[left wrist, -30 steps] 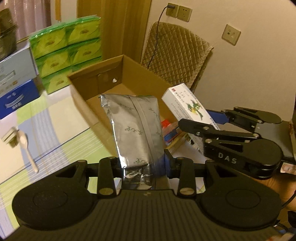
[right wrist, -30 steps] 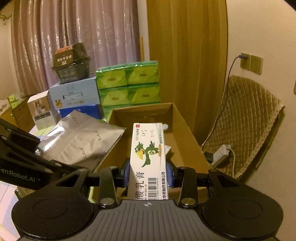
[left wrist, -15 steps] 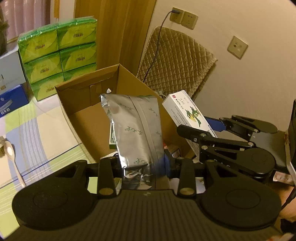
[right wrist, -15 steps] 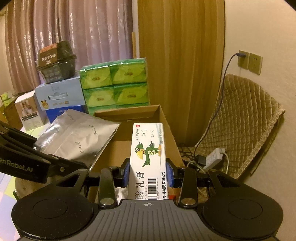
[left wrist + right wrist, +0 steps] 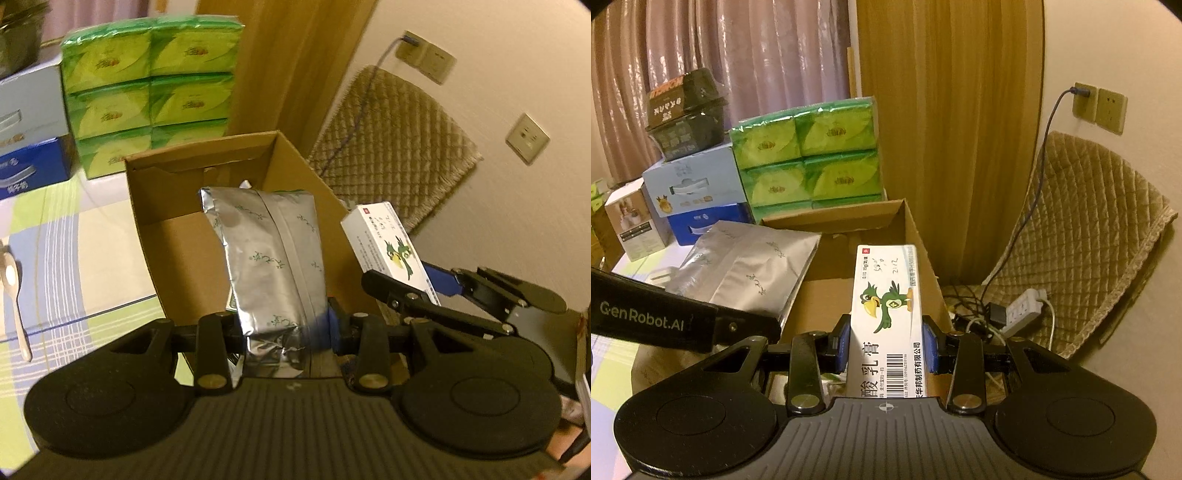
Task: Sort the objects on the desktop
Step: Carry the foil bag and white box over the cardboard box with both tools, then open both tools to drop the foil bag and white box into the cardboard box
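Over the open brown cardboard box (image 5: 207, 206), the left gripper (image 5: 286, 332) is clamping a crinkled silver foil pouch (image 5: 273, 258) by its near end, seemingly ready for dropping inside. Just right, the right gripper (image 5: 885, 347) is pinching a white medicine carton with a green bird (image 5: 886, 317), likewise bound there. Green tissue packs (image 5: 147, 88) are standing beyond.

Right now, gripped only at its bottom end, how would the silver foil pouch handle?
The silver foil pouch probably is fairly stiff: it stands up from the left gripper without drooping. Its creased foil likely dents easily. The glossy film may slip if the grip loosens.
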Motion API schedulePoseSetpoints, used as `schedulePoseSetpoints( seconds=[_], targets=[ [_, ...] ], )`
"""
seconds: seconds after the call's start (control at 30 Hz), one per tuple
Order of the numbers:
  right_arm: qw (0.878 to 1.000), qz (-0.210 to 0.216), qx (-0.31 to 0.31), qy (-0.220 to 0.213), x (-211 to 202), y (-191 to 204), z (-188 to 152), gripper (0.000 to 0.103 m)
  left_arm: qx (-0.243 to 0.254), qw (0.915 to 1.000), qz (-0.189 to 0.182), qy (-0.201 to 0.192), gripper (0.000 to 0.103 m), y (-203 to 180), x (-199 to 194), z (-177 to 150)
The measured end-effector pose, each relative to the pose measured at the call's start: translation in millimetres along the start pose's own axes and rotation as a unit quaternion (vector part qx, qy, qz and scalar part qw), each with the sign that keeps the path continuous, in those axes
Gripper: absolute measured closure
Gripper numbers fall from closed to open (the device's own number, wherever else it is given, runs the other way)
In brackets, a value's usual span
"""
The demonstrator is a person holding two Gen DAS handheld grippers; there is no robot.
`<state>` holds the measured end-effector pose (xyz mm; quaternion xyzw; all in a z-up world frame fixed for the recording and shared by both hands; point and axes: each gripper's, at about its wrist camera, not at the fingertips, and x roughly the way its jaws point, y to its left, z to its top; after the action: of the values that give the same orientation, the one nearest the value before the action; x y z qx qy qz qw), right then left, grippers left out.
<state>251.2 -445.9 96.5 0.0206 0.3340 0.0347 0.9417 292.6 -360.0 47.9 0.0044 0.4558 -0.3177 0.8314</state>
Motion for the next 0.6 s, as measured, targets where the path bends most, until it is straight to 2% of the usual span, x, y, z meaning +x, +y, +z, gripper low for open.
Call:
schedulePoseSetpoints(
  seconds=[0.27, 0.33, 0.6],
  targets=[
    [1.0, -0.002, 0.008, 0.01, 10.2, -3.7, -3.0, 0.067, -0.058, 0.9982, 0.006, -0.013, 0.072, 13.9, 10.6, 3.8],
    [1.0, -0.001, 0.009, 0.012, 11.5, -4.0, -4.3, 0.067, -0.053, 0.9983, 0.013, -0.02, 0.068, 15.6, 8.8, 3.2],
    [1.0, 0.008, 0.009, 0.017, 12.6, 4.2, -7.0, 0.067, -0.051, 0.9979, 0.02, -0.036, 0.066, 30.4, -9.8, -9.8]
  ],
)
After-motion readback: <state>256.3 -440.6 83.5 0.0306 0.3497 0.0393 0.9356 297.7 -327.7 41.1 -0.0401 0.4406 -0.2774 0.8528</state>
